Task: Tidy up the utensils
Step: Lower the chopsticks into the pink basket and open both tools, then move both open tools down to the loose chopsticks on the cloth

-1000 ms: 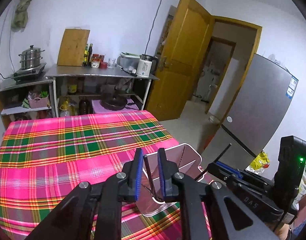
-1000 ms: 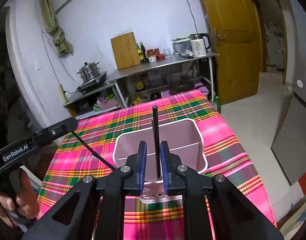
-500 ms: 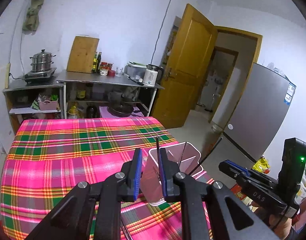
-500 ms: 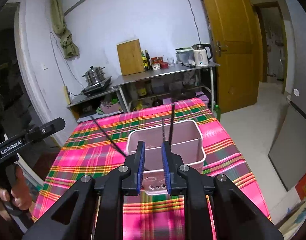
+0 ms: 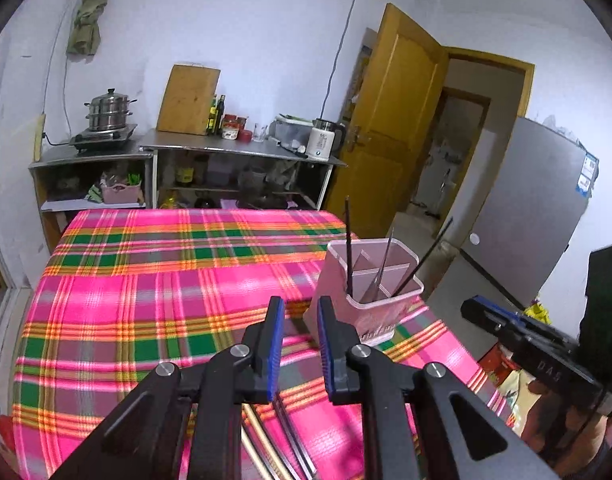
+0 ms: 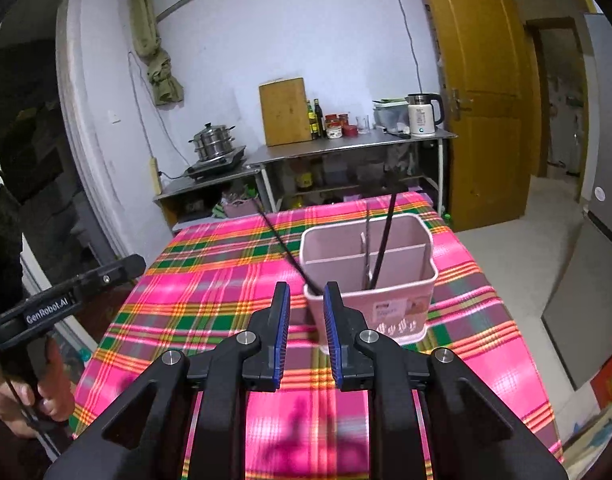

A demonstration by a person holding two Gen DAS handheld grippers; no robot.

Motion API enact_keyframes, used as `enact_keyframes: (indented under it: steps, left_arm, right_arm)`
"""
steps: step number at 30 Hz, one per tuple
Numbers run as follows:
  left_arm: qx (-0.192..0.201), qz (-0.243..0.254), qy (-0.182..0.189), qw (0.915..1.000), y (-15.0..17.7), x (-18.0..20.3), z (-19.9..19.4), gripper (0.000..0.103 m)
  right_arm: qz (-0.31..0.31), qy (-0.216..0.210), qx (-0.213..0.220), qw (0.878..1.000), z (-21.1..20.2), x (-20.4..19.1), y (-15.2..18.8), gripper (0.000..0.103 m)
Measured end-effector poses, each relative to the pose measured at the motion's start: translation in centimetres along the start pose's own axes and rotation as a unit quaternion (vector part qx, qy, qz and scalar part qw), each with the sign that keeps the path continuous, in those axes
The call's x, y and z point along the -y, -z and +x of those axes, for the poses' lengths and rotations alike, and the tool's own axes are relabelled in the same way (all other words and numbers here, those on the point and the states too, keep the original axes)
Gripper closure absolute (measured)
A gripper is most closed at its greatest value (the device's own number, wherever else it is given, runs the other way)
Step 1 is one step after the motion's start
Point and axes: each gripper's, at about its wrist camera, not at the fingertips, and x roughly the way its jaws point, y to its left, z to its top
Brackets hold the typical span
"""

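We logged three thin, stiff, light chopsticks leaning in the pink holder on the tabletop, best pinched mid-shaft, beyond both left tongs and right tongs, parted, empty.

The utensil holder stands on the surface near its right edge. Three chopsticks lean inside it. More chopsticks lie on the surface under the left gripper.
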Motion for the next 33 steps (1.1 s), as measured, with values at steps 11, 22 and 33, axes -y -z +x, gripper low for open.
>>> enact_keyframes:
  steps: [11, 22, 33]
  left_arm:
    - [-0.032, -0.017, -0.024, 0.9991, 4.3, -2.4, -0.8, 0.087]
    - [-0.065, -0.037, -0.037, 0.9965, 6.9, -4.2, 0.7, 0.087]
    - [-0.12, -0.062, -0.055, 0.9894, 10.1, -5.9, 5.2, 0.087]
  right_arm:
    - [-0.003, -0.017, -0.022, 1.0, -0.2, -1.1, 3.2, 0.085]
    - [-0.01, -0.029, -0.045, 0.999, 0.9, -2.0, 4.7, 0.085]
    - [-0.013, -0.036, -0.08, 0.996, 3.5, -2.3, 6.3, 0.085]
